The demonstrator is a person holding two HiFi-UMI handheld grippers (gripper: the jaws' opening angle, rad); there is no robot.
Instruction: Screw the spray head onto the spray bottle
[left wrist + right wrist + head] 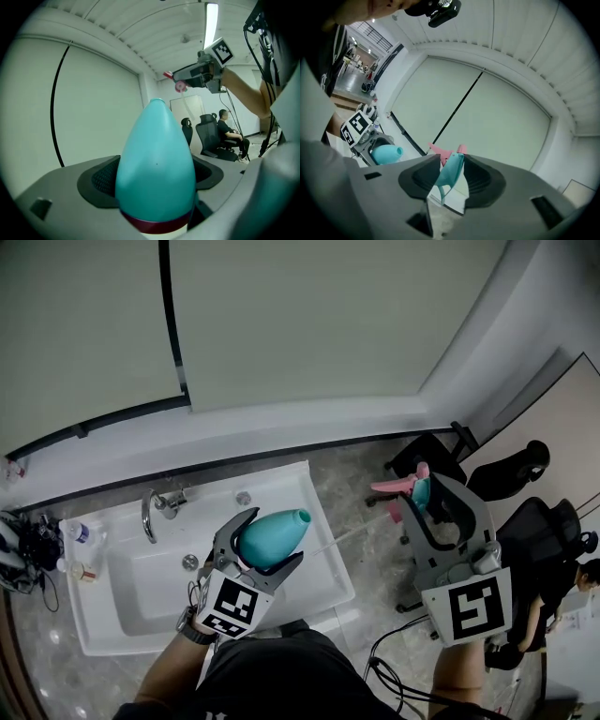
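My left gripper (267, 549) is shut on a teal spray bottle (270, 535) held over the white sink, its open neck (302, 517) pointing right. In the left gripper view the bottle (157, 168) fills the space between the pads, with a dark red band at its base. My right gripper (427, 498) is shut on the teal and pink spray head (412, 487), raised to the right of the bottle and apart from it. A thin dip tube (342, 538) hangs from the head toward the bottle's neck. In the right gripper view the head (451, 169) sits pinched between the pads, and the bottle (386, 153) shows at far left.
A white sink (131, 615) with a chrome tap (150, 512) lies below the left gripper. Small bottles (77, 532) stand at its left rim. Black office chairs (511, 474) and a seated person (553, 596) are on the right. Cables (394, 662) trail on the tiled floor.
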